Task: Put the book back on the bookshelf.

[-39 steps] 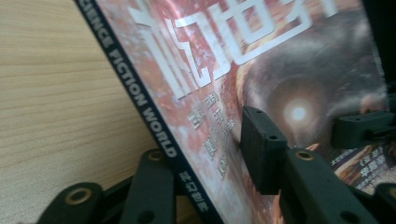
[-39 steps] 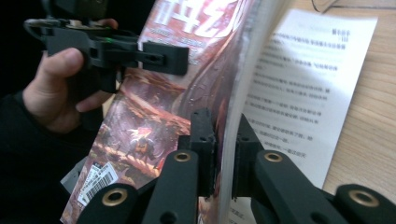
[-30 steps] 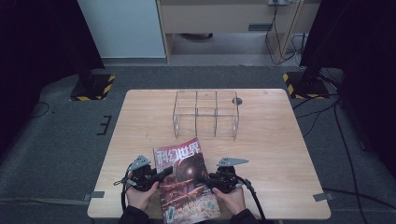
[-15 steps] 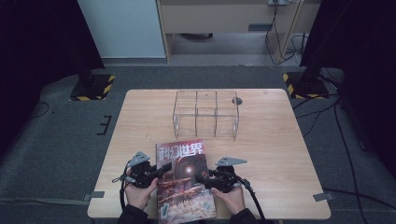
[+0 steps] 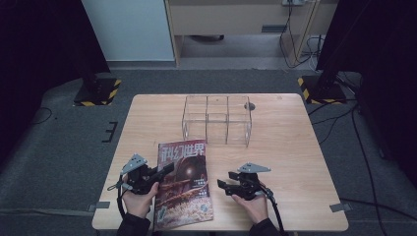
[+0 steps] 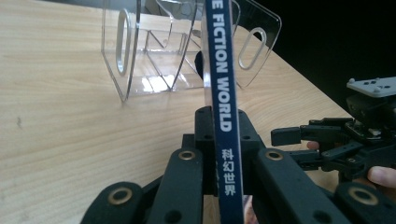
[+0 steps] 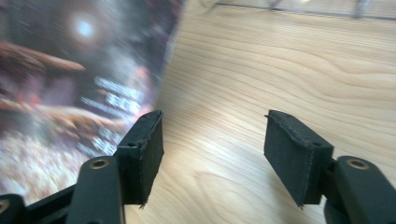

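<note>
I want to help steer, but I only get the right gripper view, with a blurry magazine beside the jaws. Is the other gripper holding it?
Observer: Yes. The left gripper is shut on the magazine, gripping its dark blue spine.
Operator: Does the spine say anything?
Observer: "FICTION WORLD" in white letters, with Chinese characters below that, in the left gripper view.
Operator: What's further back?
Observer: A clear plastic organizer, split into compartments, stands on the wooden table beyond the magazine.
</note>
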Tool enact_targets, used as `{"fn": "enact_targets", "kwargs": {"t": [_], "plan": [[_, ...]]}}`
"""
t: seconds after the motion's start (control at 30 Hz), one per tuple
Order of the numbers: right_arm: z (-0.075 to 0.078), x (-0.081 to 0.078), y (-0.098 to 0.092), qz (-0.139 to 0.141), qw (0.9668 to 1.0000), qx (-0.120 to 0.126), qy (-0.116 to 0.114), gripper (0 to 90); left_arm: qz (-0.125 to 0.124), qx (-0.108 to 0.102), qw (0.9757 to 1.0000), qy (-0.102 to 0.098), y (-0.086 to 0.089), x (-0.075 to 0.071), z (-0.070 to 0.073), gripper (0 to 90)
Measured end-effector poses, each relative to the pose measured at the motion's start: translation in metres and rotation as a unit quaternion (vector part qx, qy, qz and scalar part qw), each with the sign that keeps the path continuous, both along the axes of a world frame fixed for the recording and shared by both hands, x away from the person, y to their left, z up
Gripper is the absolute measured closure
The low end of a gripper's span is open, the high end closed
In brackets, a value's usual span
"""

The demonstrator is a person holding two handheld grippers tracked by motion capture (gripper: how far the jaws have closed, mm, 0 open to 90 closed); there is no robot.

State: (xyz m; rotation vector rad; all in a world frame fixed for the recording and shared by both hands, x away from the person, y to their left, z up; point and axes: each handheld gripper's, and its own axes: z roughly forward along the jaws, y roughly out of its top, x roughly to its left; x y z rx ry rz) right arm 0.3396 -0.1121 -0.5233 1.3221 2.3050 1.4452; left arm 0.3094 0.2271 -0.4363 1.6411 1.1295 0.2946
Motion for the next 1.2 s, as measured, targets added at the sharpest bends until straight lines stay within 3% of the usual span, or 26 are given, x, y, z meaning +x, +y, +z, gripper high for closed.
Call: {"fn": "enact_targets", "kwargs": {"t": [0.1,0.27,0.6,0.77,0.97,1.2], "plan": [[0.0,0.001,-0.007,-0.012,0.9999,-0.004,0.0,34.4,0.001,0.004,1.0,-0.002,0.0,0.002,0.006,83.5],[-0.001,0.003,-0.025,-0.04,0.999,-0.021,-0.007,30.4,-0.003,0.032,0.9995,0.001,-0.003,0.008,0.024,83.5],[-0.001,0.006,-0.051,-0.062,0.9973,-0.04,-0.005,28.8,0.003,0.069,0.9972,-0.028,-0.007,0.013,0.069,83.5],[0.0,0.006,-0.062,-0.07,0.9965,-0.046,-0.004,28.5,0.004,0.082,0.9961,-0.033,-0.011,0.016,0.083,83.6],[0.0,0.007,-0.082,-0.09,0.9936,-0.065,-0.016,26.1,0.012,0.103,0.9935,-0.046,-0.018,0.024,0.101,83.6],[0.0,0.008,-0.099,-0.113,0.9888,-0.092,-0.034,21.0,0.022,0.105,0.9927,-0.055,-0.02,0.032,0.114,83.6]]}}
